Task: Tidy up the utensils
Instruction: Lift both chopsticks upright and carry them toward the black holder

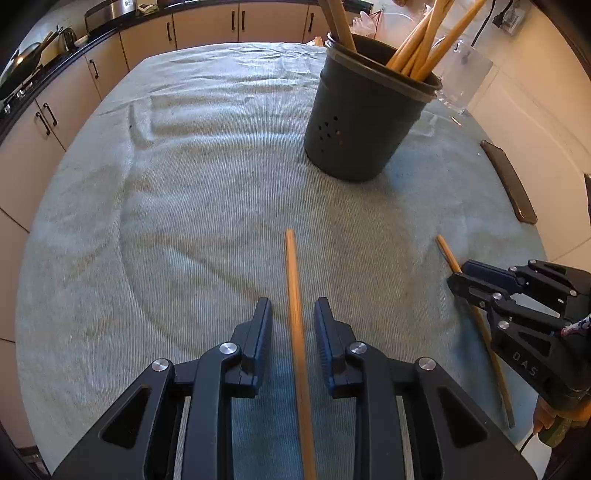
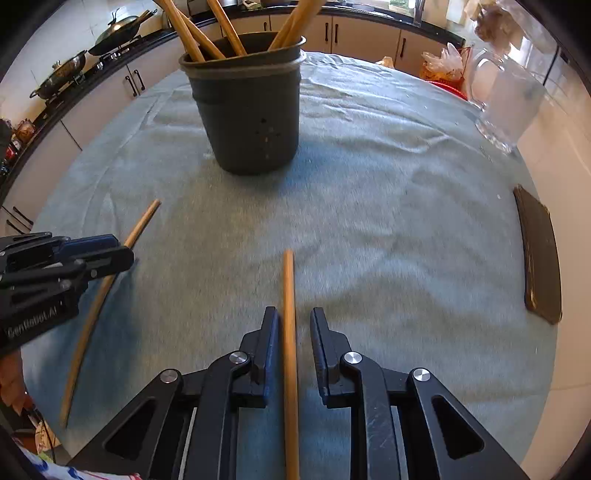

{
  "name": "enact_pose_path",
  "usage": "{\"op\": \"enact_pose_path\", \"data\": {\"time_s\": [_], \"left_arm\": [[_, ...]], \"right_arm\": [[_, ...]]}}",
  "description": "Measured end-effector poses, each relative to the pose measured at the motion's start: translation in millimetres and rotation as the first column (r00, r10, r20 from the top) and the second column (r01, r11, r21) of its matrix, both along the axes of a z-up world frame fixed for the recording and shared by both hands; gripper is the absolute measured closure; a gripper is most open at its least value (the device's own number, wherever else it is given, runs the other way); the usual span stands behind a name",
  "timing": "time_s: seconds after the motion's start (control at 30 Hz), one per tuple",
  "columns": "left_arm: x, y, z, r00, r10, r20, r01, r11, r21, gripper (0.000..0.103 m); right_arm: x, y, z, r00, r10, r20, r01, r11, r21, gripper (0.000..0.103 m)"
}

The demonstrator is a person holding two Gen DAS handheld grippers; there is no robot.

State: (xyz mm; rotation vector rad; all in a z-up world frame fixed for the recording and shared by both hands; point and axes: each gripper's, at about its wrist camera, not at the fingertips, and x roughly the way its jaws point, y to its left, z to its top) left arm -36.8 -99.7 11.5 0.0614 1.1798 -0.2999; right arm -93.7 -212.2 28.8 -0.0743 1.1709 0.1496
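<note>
Left gripper (image 1: 293, 317): jaws parted, a wooden chopstick (image 1: 295, 314) lying in the gap on the cloth, clear of both pads (image 1: 264, 328) – not gripped. Tip of that stick pointing to 12 o'clock from the jaws.

Right gripper (image 2: 293, 328): jaws likewise parted around a second chopstick (image 2: 289, 314), a gap showing on each side, nothing pinched. Same 12 o'clock heading.

Beyond, in the left wrist view: right gripper at 3 o'clock, low over its stick. Dark utensil holder (image 1: 360, 122) at 1 o'clock, upright on the grey-green cloth (image 1: 203, 184), holes in its wall, crowded with wooden sticks (image 1: 424, 48) leaning out. Glass jar (image 1: 467, 79) just past the holder, at 2 o'clock. Flat dark phone-like slab (image 1: 511, 182) near the table edge, toward 2 o'clock.

In the right wrist view – left gripper at 9 o'clock, holder at 11 o'clock.

Farther out: cream cabinets (image 1: 207, 29) under a black counter, pans (image 2: 92, 51) on a stove at 10 o'clock
</note>
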Motion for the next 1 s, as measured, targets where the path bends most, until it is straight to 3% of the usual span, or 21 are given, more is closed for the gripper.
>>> {"op": "enact_pose_path", "data": {"time_s": [0.17, 0.23, 0.4, 0.63, 1.0], "left_arm": [[2.1, -2.8, 0.1, 1.000, 0.001, 0.026, -0.001, 1.000, -0.002, 0.082], [-3.5, -0.2, 0.7, 0.999, 0.000, 0.044, 0.000, 1.000, -0.014, 0.098], [-17.8, 12.2, 27.7, 0.988, 0.038, 0.150, -0.028, 0.997, -0.066, 0.098], [-45.9, 20.6, 78.5, 0.952, 0.063, 0.301, -0.035, 0.995, -0.098, 0.098], [-84.9, 19.6, 117.7, 0.895, 0.049, 0.444, -0.020, 0.997, -0.070, 0.098]], "right_arm": [[4.5, 6.2, -1.1, 1.000, -0.005, 0.028, 0.005, 1.000, -0.005, 0.097], [1.8, 6.0, -1.1, 0.999, -0.013, 0.043, 0.013, 1.000, -0.007, 0.097], [-8.0, -6.2, 15.6, 0.992, -0.055, 0.117, 0.053, 0.998, 0.021, 0.097], [-42.6, -17.5, 72.1, 0.951, -0.100, 0.291, 0.086, 0.994, 0.061, 0.097], [-90.8, -20.0, 132.6, 0.889, -0.141, 0.435, 0.088, 0.986, 0.139, 0.097]]}}
